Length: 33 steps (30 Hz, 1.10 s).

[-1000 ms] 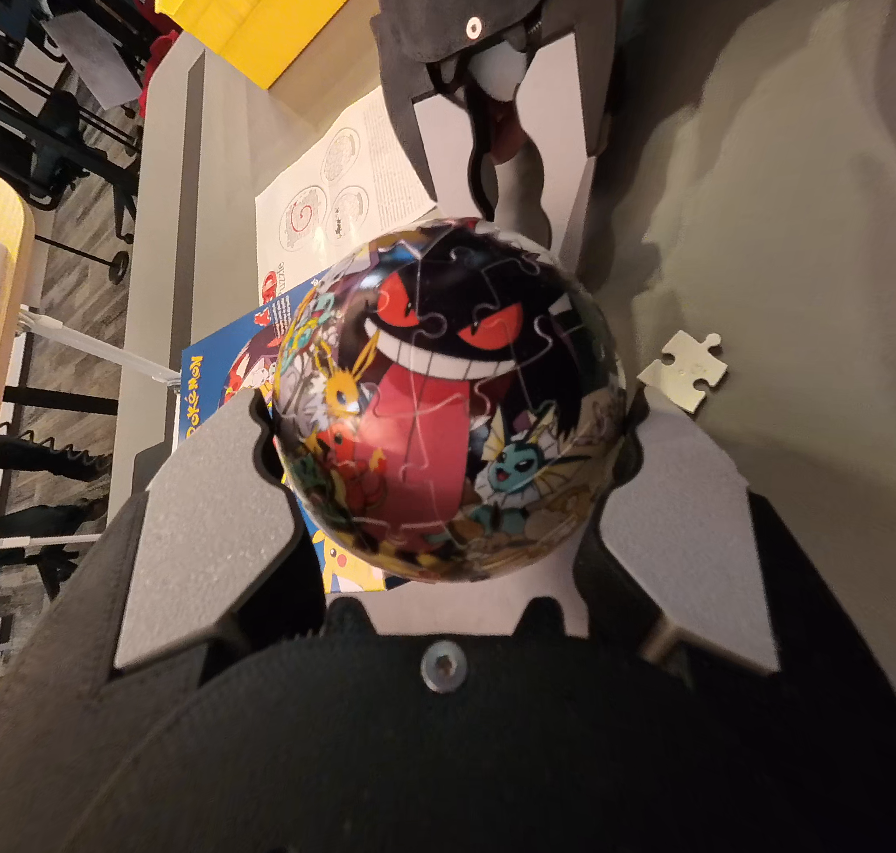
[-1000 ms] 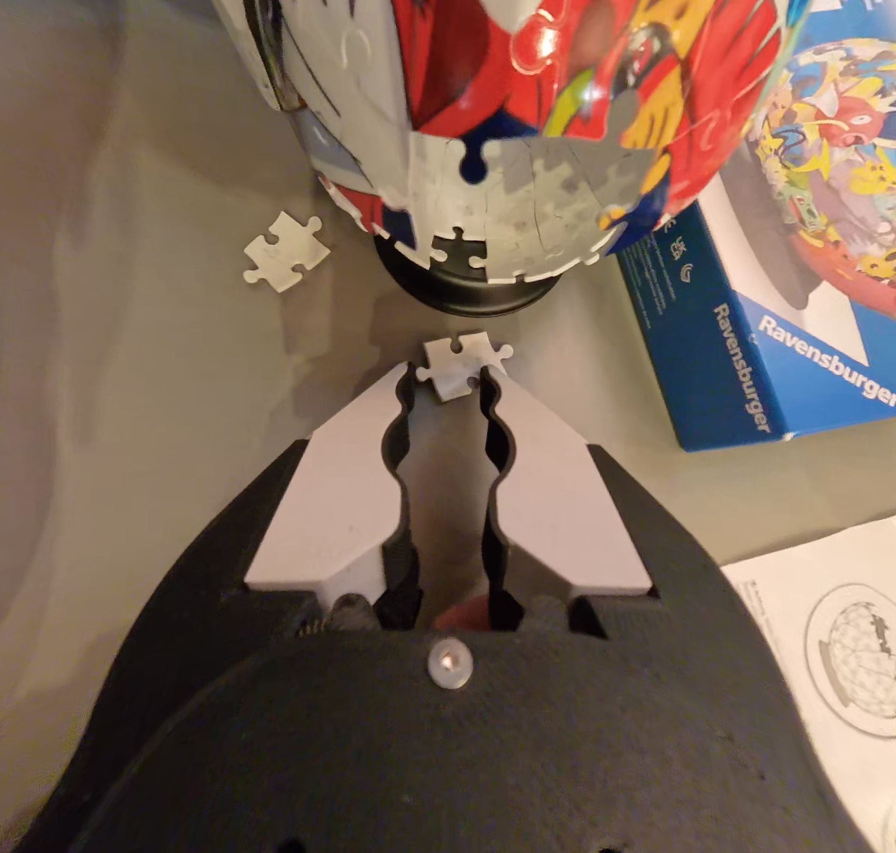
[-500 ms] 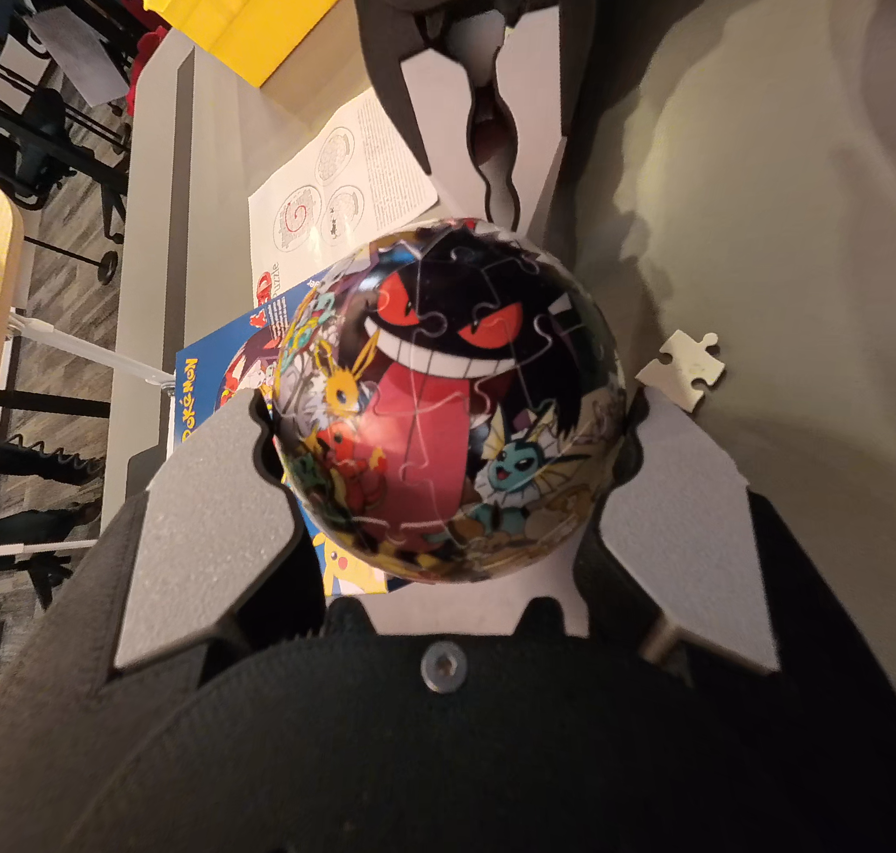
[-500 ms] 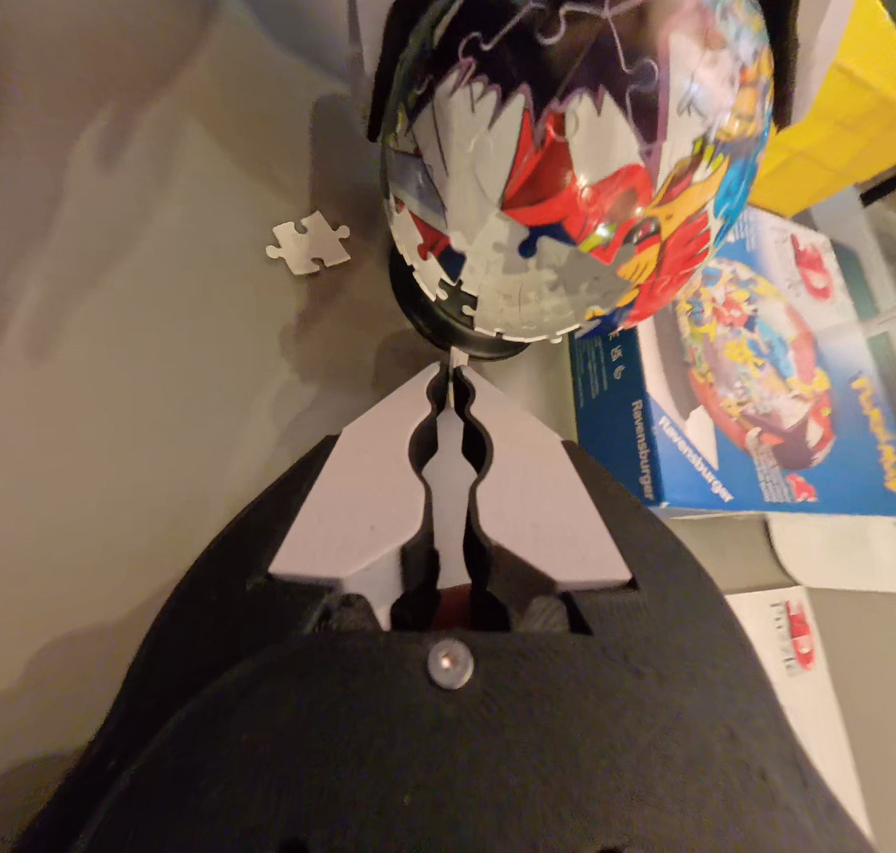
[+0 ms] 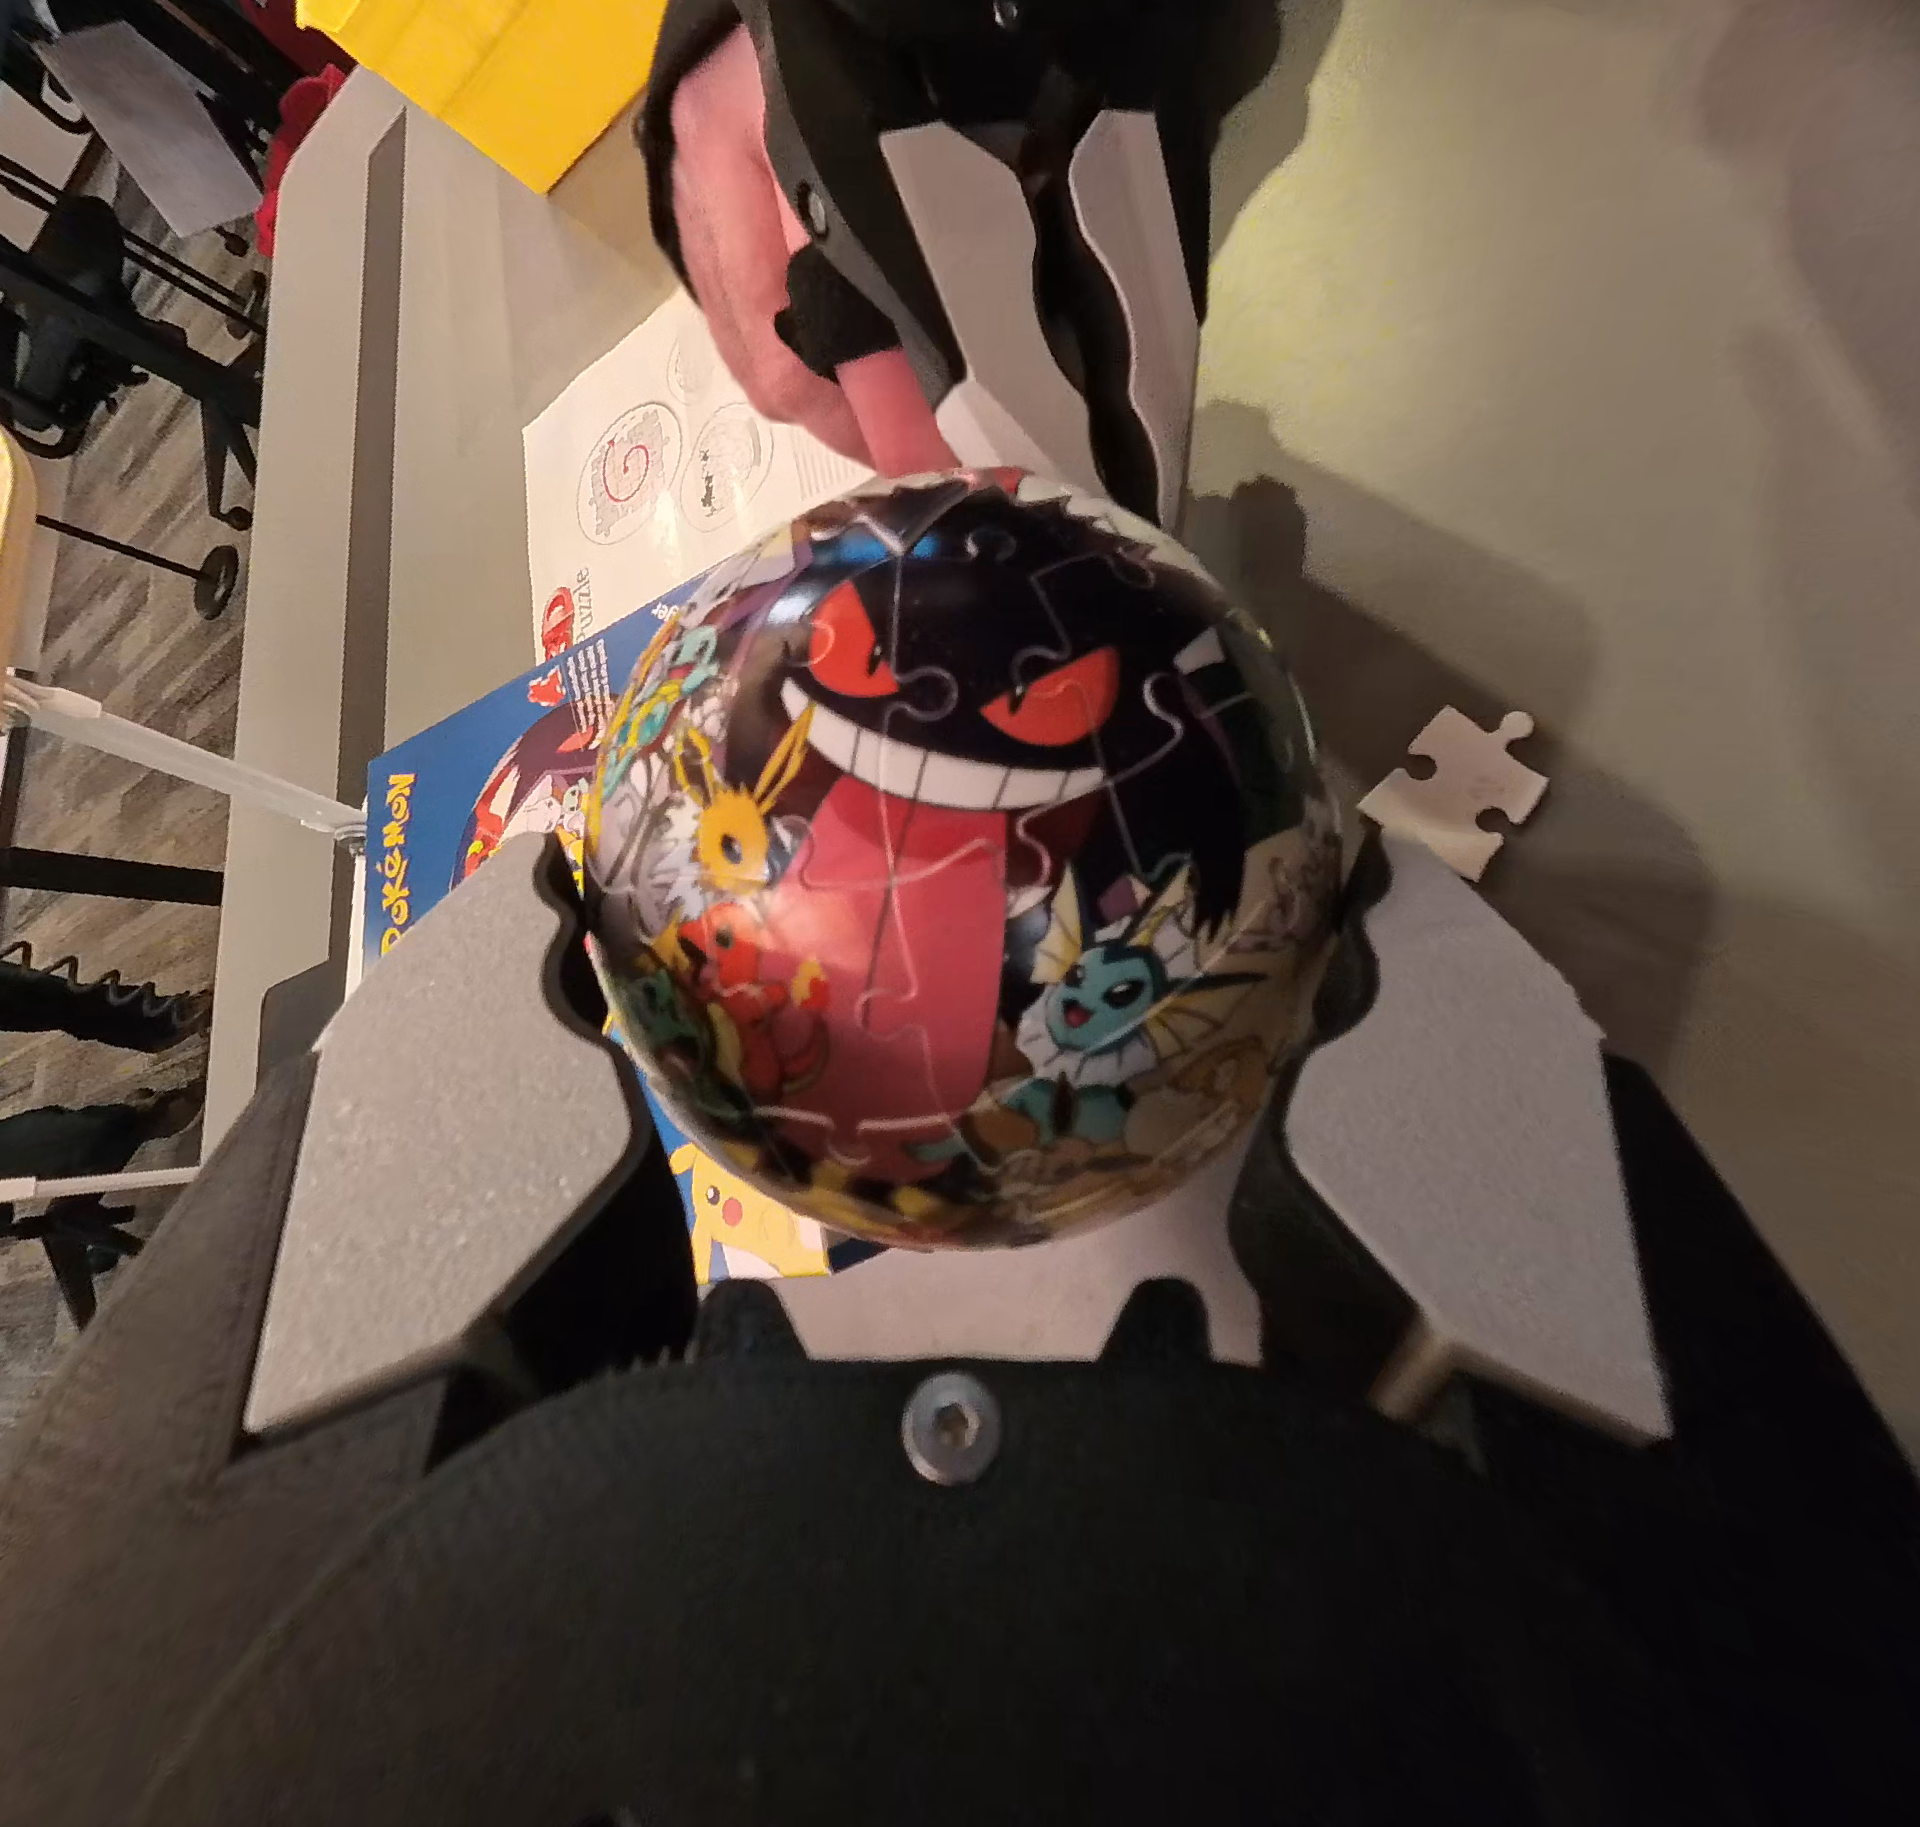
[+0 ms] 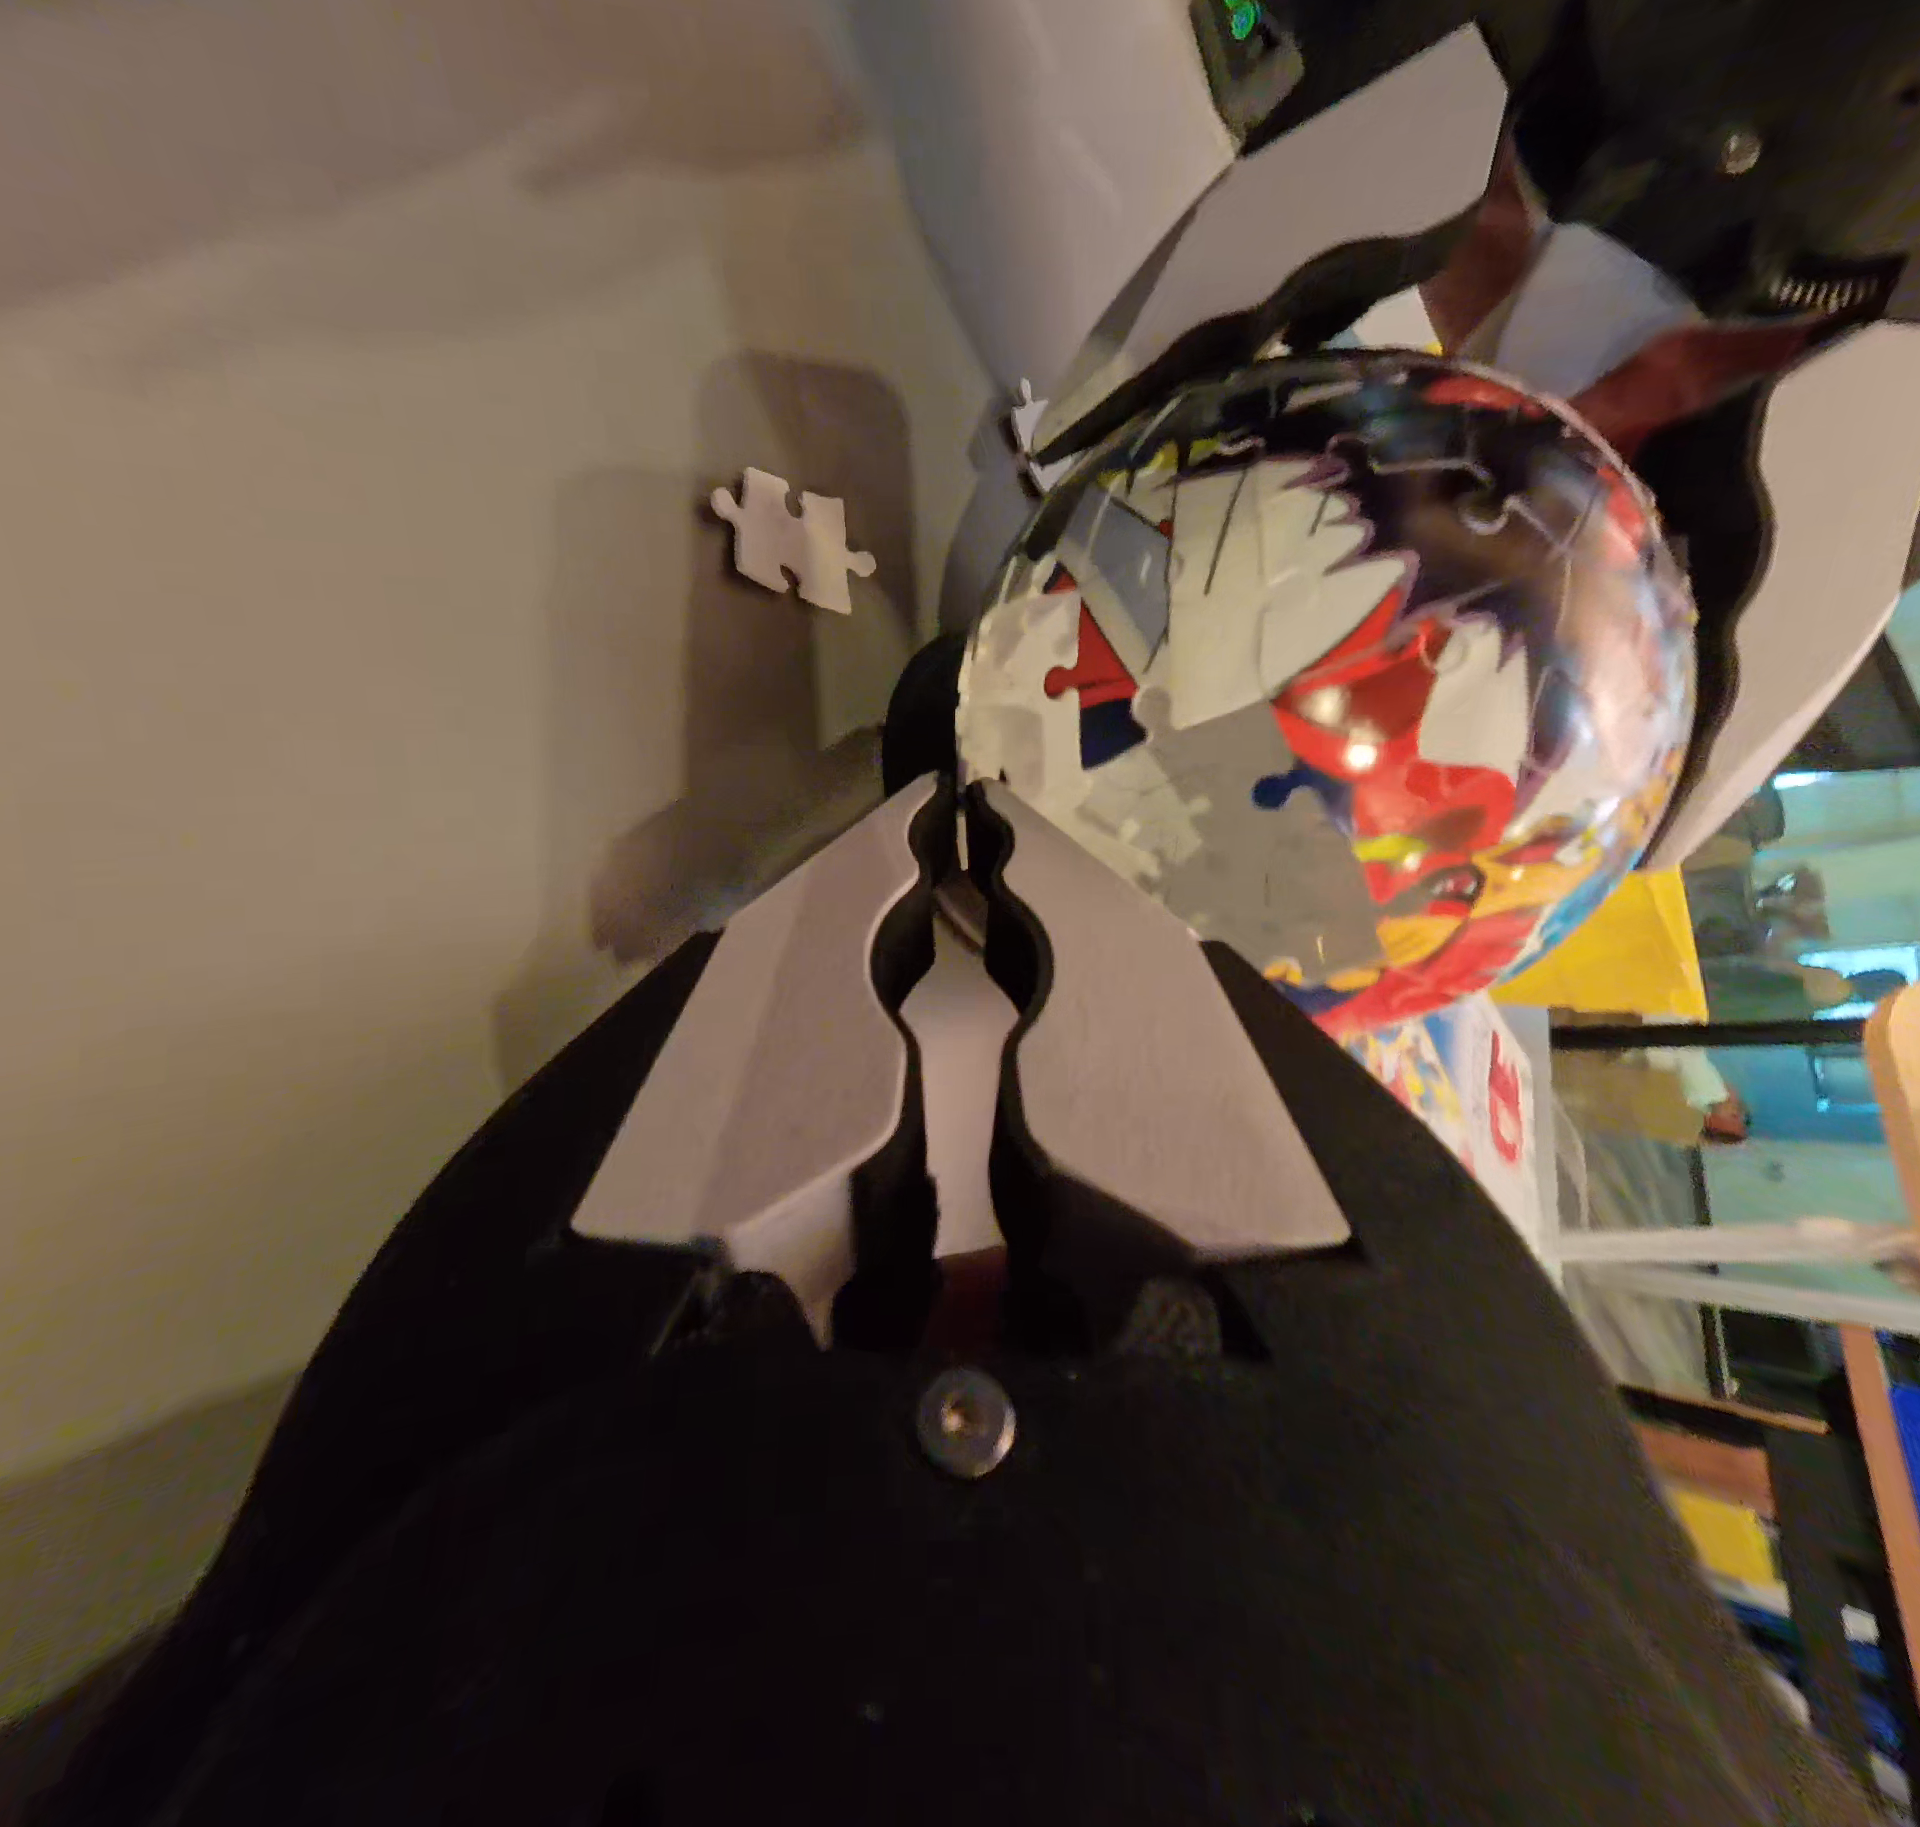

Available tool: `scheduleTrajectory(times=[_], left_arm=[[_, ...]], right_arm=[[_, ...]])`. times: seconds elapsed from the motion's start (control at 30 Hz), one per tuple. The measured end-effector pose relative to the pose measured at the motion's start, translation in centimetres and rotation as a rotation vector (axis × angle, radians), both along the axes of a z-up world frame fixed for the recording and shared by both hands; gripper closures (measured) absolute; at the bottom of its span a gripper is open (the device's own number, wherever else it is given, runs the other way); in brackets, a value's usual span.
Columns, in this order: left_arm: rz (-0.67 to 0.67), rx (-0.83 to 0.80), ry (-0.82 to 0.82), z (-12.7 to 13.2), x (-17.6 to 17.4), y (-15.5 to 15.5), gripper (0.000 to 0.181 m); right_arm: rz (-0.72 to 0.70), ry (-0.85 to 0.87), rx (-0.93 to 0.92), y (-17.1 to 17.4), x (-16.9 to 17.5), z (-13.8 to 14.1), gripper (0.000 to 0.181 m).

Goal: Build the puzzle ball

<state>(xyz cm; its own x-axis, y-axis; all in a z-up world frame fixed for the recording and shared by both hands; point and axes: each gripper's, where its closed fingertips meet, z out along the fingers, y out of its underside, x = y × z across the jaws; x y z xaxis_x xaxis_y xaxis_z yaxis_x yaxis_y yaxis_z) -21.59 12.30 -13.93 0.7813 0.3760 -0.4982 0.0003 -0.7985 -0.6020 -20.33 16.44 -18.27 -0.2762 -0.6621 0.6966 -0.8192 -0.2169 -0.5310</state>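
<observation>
Left hand-held gripper (image 5: 961, 904) was clamped on the puzzle ball (image 5: 966, 863), one finger on each side of it, ball held up off the counter (image 5: 1662, 427). Ball looked nearly complete from the left wrist view; the right wrist view showed the underside of the ball (image 6: 1320, 676) with a jagged open edge at its lower left.

Right hand-held gripper (image 6: 961, 821) had its fingers nearly together, pinching a thin white puzzle piece (image 6: 964, 837) edge-on, tips right at the ball's open edge. Can't say for sure if the piece was touching the ball, the view was blurred there.

A black round stand (image 6: 914, 707) sat just behind the tips, mostly hidden.

One loose white piece (image 5: 1455, 790) lay face-down on the counter just beside the left gripper's finger. Blue puzzle box (image 5: 499, 790) and a white instruction sheet (image 5: 644, 468) lay beyond the ball, yellow bin (image 5: 499, 21) further back.

A person's hand (image 5: 758, 250) was on the right gripper, seen in the left wrist view
</observation>
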Motion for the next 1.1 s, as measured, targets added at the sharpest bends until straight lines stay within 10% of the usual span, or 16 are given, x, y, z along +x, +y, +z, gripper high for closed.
scheduleTrajectory(times=[1.1], left_arm=[[-0.005, -0.016, -0.011, -0.1, 0.0, 0.0, 0.048]], right_arm=[[0.014, 0.081, 0.013, -1.7, -0.9, -1.4, 0.181]])
